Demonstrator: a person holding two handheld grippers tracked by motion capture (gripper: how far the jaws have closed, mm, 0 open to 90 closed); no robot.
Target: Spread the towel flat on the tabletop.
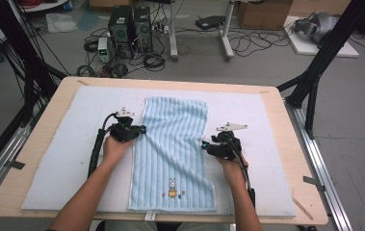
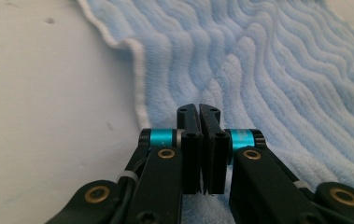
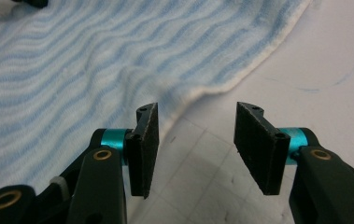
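Note:
A light blue ribbed towel (image 1: 175, 144) with a small rabbit motif (image 1: 172, 187) lies lengthwise on the pale mat (image 1: 74, 144), slightly rumpled in the middle. My left gripper (image 1: 141, 130) rests at the towel's left edge. In the left gripper view its jaws (image 2: 199, 112) are pressed together, low over the towel (image 2: 282, 70) just inside the white hem (image 2: 139, 79); no cloth shows between the pads. My right gripper (image 1: 204, 147) is at the towel's right edge, open (image 3: 195, 121). One pad hangs over the hem of the towel (image 3: 72, 60), the other over bare mat.
The mat covers most of a wooden table (image 1: 40, 139), whose edges run close on all sides. Black frame legs (image 1: 310, 82) stand at the far corners. Computers (image 1: 129, 26), cables and boxes sit on the floor beyond the table.

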